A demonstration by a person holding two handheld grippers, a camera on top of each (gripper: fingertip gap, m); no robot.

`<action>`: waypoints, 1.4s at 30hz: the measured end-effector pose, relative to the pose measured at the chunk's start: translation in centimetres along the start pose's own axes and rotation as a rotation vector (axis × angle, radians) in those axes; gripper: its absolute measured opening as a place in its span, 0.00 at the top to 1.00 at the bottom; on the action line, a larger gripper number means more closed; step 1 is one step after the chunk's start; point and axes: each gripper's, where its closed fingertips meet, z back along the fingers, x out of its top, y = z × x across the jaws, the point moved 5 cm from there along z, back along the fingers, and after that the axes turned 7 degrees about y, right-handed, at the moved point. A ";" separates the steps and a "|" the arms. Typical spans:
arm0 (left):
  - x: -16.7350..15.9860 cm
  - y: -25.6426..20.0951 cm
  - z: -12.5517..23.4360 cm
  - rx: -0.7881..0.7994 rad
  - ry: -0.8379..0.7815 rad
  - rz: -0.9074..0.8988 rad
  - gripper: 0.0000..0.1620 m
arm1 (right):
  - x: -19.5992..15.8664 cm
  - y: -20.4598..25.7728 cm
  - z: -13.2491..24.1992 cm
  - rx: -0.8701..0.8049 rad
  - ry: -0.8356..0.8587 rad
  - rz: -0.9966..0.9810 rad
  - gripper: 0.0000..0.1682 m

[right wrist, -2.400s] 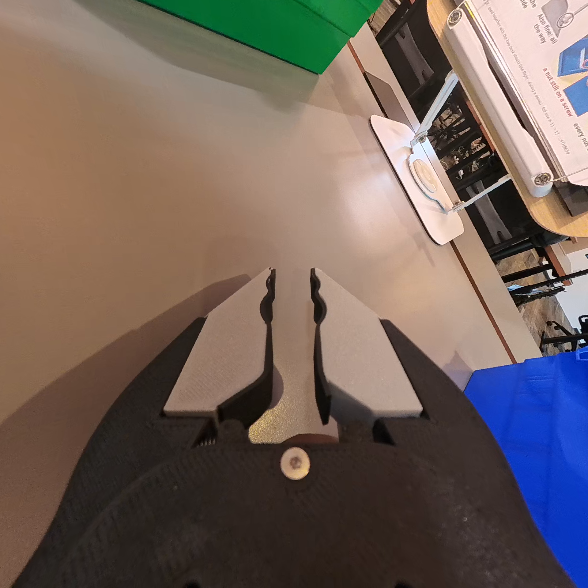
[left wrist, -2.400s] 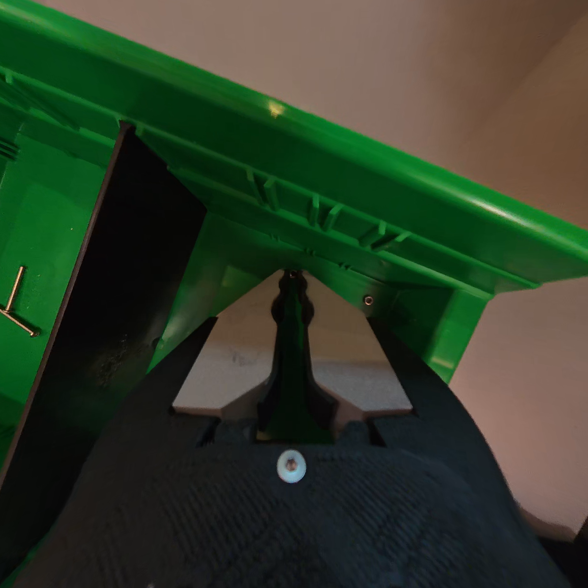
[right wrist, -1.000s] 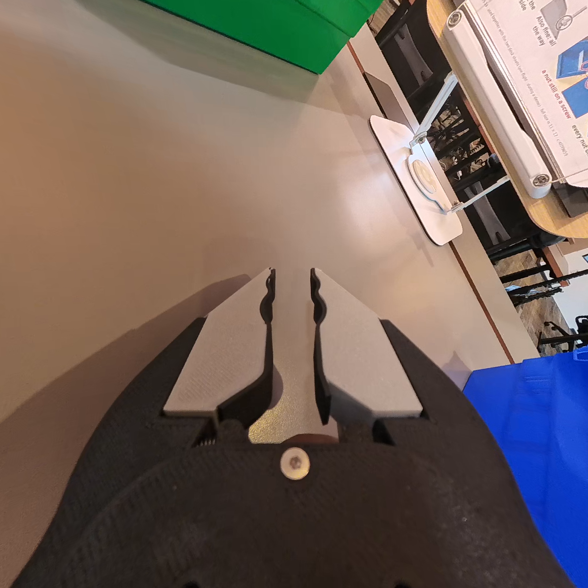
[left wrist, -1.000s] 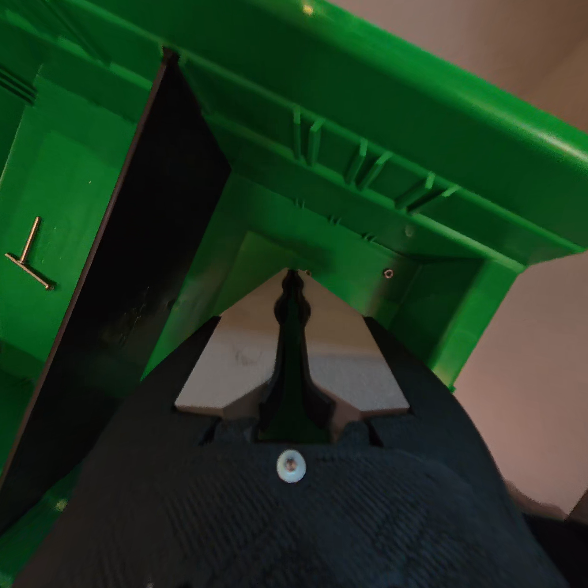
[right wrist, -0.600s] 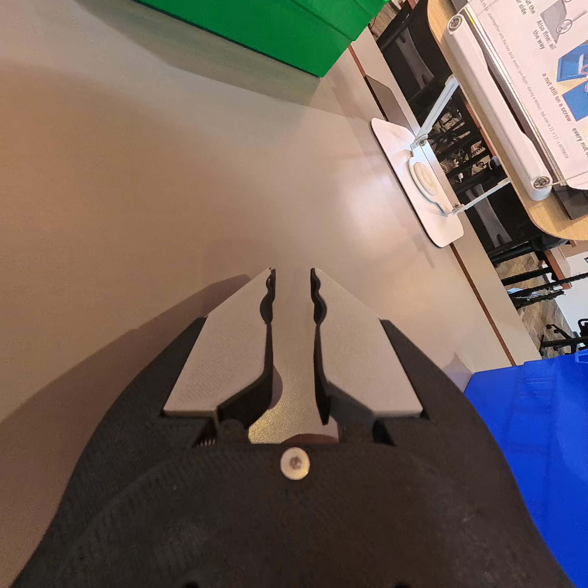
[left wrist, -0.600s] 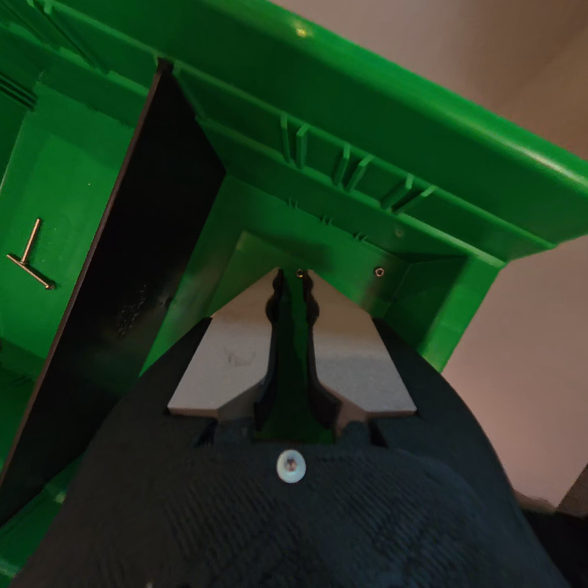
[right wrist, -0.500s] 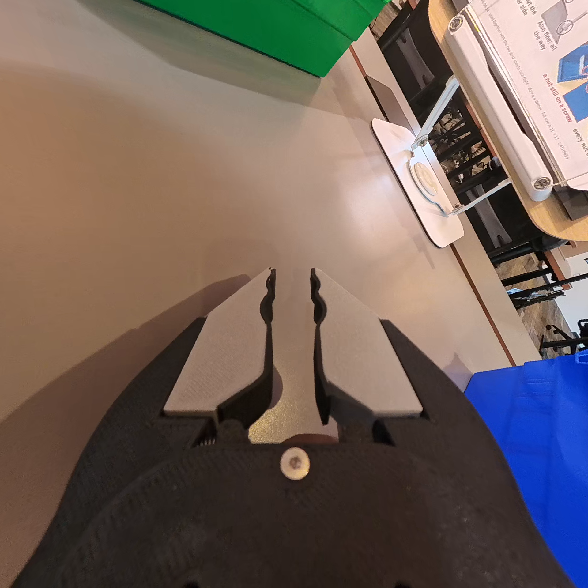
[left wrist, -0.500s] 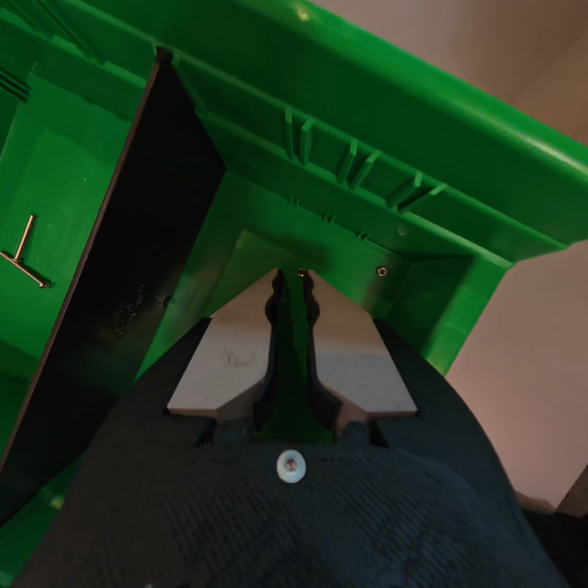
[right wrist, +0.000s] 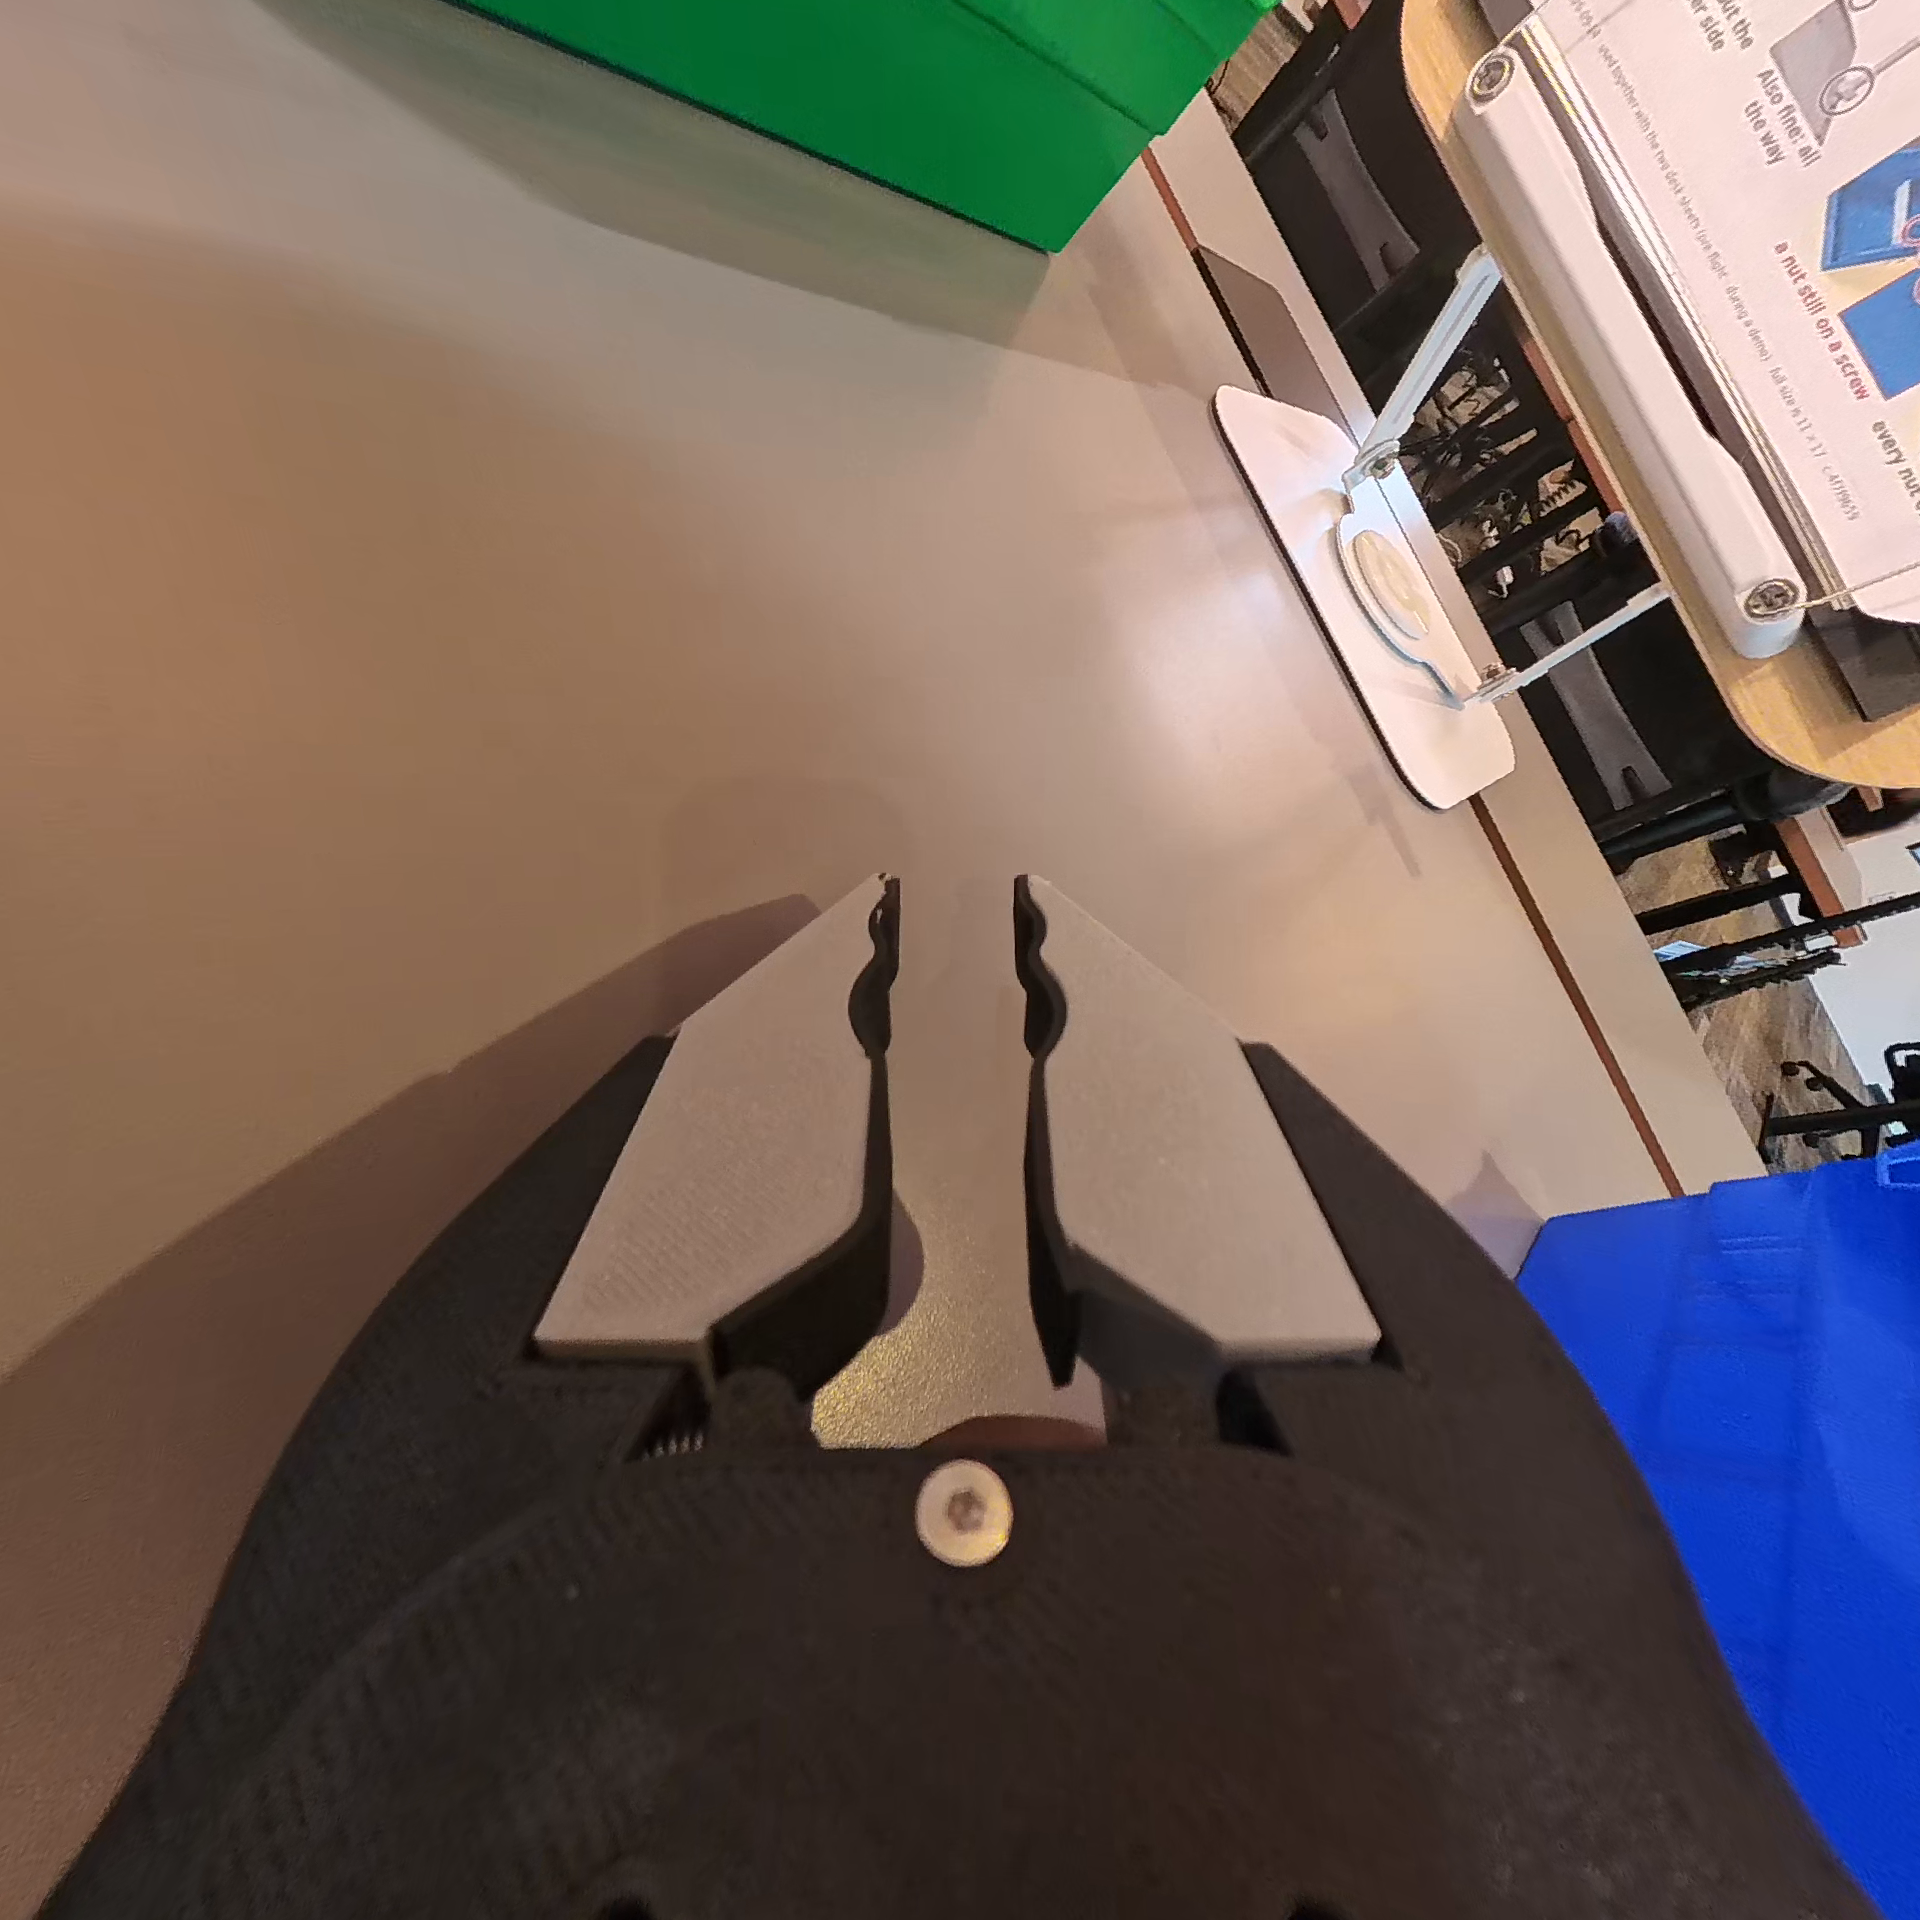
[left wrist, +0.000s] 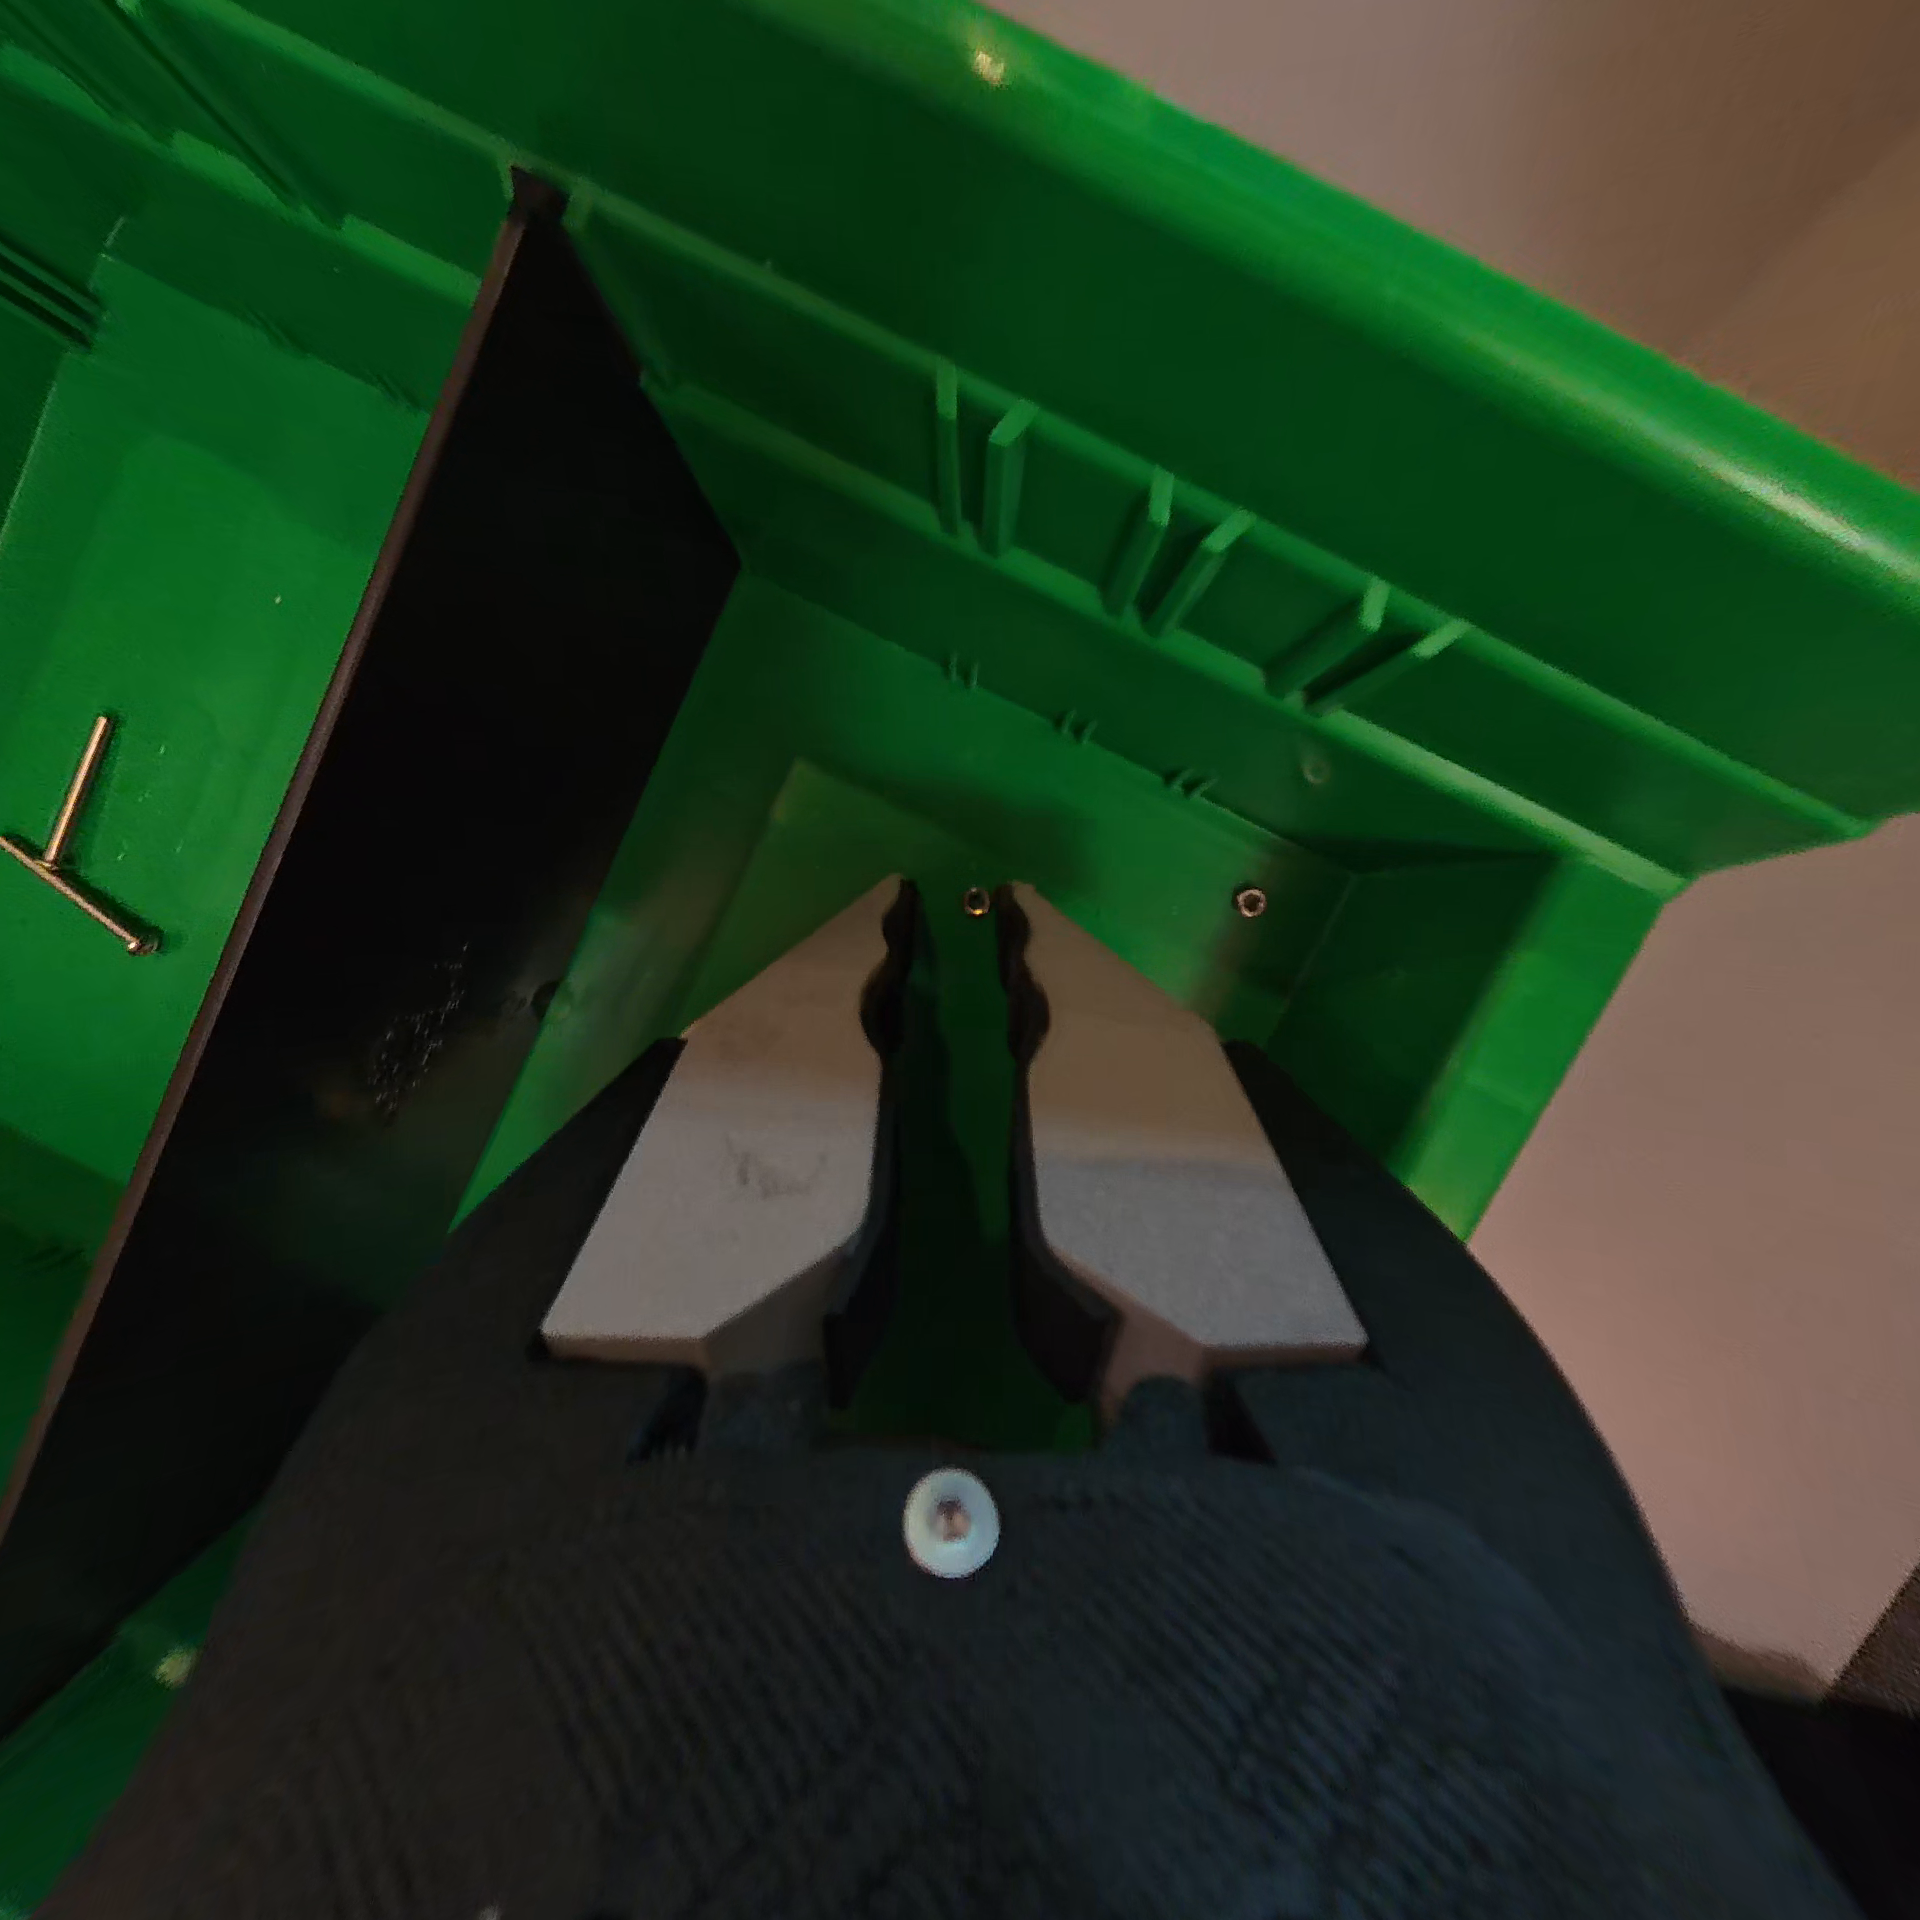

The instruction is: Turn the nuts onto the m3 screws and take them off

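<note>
In the left wrist view my left gripper is inside a green bin, low over its floor in the right compartment. It is open, with a small metal nut lying on the floor between its fingertips. A second nut lies to the right near the bin's corner. Two thin screws lie crossed in the left compartment. In the right wrist view my right gripper is open and empty, just above the beige table.
A black divider splits the green bin. In the right wrist view the green bin stands at the far edge, a blue bin at the right, and a white stand holding a printed sheet at the table's right edge. Left tips to right tips: about 25 centimetres.
My left gripper was shut at the bin wall, then moved down into the right compartment and opened around a nut on the floor. My right gripper has barely moved.
</note>
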 end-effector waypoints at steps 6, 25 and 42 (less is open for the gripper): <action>0.0 0.0 0.0 0.005 0.002 -0.003 0.97 | 0.0 0.0 0.0 0.000 -0.001 0.000 0.89; 0.2 0.0 0.0 0.022 0.022 -0.028 0.98 | 0.0 0.0 0.0 0.001 -0.003 0.001 0.89; 0.6 0.6 1.1 0.041 -0.062 0.011 1.00 | 0.0 0.0 0.0 0.004 0.003 -0.001 0.89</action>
